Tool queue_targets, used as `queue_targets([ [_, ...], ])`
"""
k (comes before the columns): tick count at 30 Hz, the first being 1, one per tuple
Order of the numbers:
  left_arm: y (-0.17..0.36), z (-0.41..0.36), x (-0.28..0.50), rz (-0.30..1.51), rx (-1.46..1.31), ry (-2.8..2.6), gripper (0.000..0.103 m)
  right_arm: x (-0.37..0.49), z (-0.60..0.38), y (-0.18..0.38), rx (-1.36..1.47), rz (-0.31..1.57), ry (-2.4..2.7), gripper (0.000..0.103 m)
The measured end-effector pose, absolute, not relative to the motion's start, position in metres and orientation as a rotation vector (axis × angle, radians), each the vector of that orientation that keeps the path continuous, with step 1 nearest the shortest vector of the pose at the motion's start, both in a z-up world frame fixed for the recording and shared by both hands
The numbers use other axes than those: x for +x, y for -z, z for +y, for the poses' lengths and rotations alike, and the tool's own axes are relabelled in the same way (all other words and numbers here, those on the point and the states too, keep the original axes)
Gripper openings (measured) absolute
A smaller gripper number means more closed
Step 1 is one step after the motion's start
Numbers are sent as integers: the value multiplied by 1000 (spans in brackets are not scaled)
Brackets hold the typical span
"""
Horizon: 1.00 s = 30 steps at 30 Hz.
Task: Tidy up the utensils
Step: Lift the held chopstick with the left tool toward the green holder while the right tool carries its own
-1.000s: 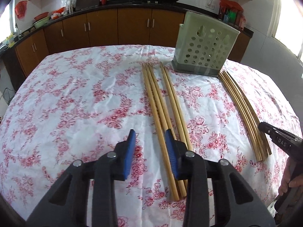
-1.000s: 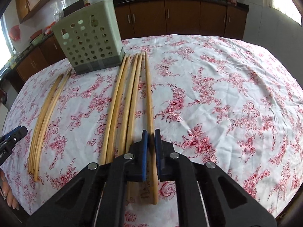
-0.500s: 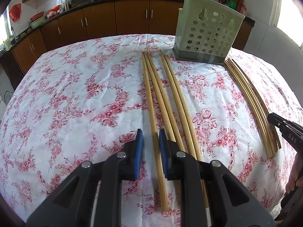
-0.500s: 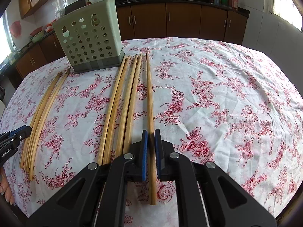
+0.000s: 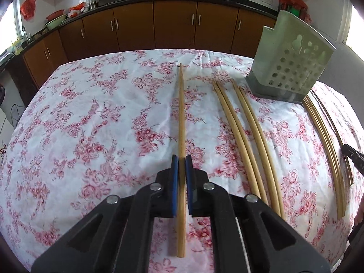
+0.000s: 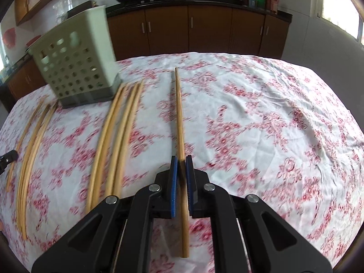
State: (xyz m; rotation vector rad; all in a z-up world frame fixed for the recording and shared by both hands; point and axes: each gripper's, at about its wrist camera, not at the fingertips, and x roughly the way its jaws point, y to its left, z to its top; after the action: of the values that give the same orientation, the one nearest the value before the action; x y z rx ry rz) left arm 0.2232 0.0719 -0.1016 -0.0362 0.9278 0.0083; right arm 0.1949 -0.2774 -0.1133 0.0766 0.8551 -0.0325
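Both chopsticks have left their rows since a second ago: the left gripper [image 5: 180, 167], then spread, now pinches the left chopstick [image 5: 181, 116], pulled clear of the four left chopsticks [image 5: 248, 141] beside it. The right gripper [image 6: 181, 167] pinches the right chopstick [image 6: 179, 118], likewise drawn away from its neighbours [image 6: 113, 141]. Each stick runs forward between its gripper's pads over the floral tabletop [image 5: 91, 125]. With one stick in each gripper, the perforated holder [image 5: 293, 68], standing between the two views, looks the likely destination.
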Motion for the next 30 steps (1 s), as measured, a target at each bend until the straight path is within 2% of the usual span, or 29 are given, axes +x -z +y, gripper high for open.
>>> queue_targets([
  [20, 96, 69, 197, 907, 16, 17, 8, 175, -281, 111, 56, 831, 15, 8],
  [30, -8, 96, 179, 623, -54, -6, 8, 157, -305, 14, 96, 537, 32, 8],
])
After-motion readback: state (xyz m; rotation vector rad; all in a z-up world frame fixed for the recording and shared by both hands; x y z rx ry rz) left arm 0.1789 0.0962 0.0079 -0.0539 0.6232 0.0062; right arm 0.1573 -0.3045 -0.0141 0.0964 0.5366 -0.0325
